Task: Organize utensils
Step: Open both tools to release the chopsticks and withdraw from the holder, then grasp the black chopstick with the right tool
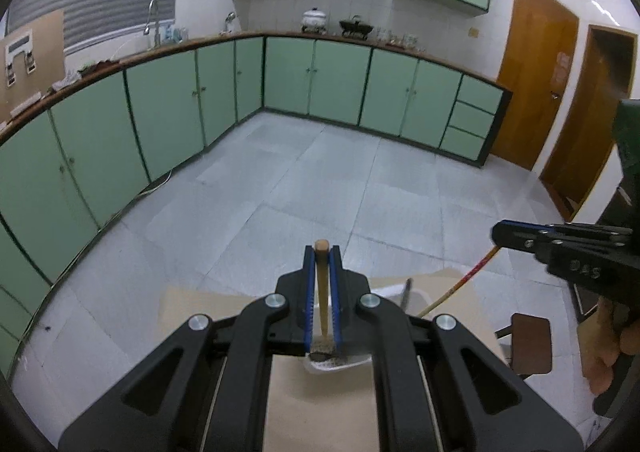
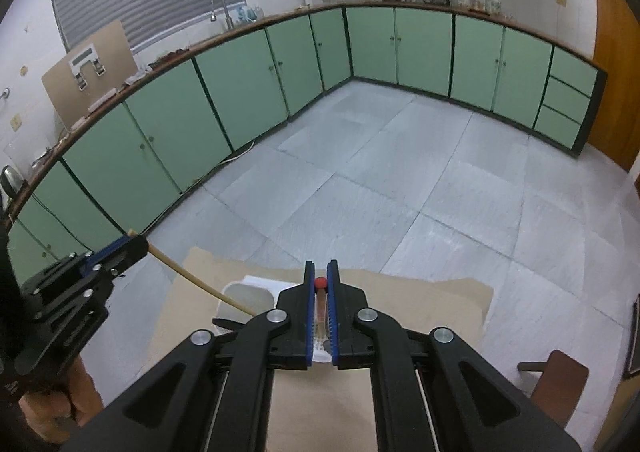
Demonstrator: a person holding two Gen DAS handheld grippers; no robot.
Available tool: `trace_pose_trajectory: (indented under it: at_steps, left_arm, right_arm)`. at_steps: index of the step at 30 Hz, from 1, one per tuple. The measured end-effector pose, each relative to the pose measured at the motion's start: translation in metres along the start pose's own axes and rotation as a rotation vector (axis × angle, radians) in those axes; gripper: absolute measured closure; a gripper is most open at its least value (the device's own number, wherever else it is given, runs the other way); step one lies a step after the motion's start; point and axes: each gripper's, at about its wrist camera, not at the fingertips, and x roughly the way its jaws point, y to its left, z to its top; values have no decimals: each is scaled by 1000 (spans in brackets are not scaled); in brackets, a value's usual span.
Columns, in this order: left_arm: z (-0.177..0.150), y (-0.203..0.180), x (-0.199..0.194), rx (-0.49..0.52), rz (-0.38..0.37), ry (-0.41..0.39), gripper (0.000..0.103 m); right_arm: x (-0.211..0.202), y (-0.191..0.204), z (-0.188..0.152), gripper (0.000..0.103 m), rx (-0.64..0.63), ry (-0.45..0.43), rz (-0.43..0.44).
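Left wrist view: your left gripper (image 1: 322, 252) is clamped on a wooden-handled utensil (image 1: 322, 292), held upright above the white container (image 1: 412, 298) on the cardboard-covered table (image 1: 316, 404). Your right gripper (image 2: 321, 272) grips a red-tipped utensil (image 2: 320, 294) likewise, presumably ready for sorting.

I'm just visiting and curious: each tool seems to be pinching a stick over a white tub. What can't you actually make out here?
- Left stick: its lower end is hidden behind the left gripper in the left wrist view.
- Red-tipped stick: mostly covered by the right gripper fingers in the right wrist view.
- White tub: contents blocked by both tools.
- Counter items: too small.
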Motion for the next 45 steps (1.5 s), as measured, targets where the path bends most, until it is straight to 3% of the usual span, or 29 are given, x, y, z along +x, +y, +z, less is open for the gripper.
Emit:
trace_pose_trajectory:
  at_steps: [2, 5, 7, 11, 13, 18, 23, 31, 35, 41, 45]
  left_arm:
    - [-3, 7, -1, -1, 8, -1, 95]
    - [-5, 13, -18, 6, 21, -27, 82]
    - [-2, 17, -40, 13, 37, -65, 66]
    - [-3, 26, -89, 19, 43, -115, 62]
    - [-13, 24, -112, 39, 58, -140, 51]
    - [-58, 18, -163, 96, 43, -176, 46]
    - [-114, 28, -209, 31, 4, -203, 39]
    - [-217, 25, -245, -5, 31, -192, 25]
    - [-275, 21, -249, -15, 32, -160, 25]
    - [-365, 7, -242, 9, 56, -133, 25]
    - [-406, 0, -232, -8, 41, -88, 24]
  right_arm:
    - [-2, -2, -1, 75, 2, -13, -7]
    - [-21, -8, -3, 74, 5, -56, -6]
    - [-35, -9, -4, 74, 10, -83, -6]
    - [-76, -13, -13, 74, 8, -143, 10]
    - [-96, -11, -25, 70, -4, -174, 22]
    - [-142, -4, -85, 68, -58, -238, 31]
    - [-169, -4, -152, 67, -74, -257, 31]
    - [-187, 8, -269, 62, -105, -277, -3]
    - [-176, 18, -344, 61, -122, -269, -31]
    - [-137, 36, -450, 61, -93, -164, -6]
    - [-116, 53, -492, 61, -119, -121, -3]
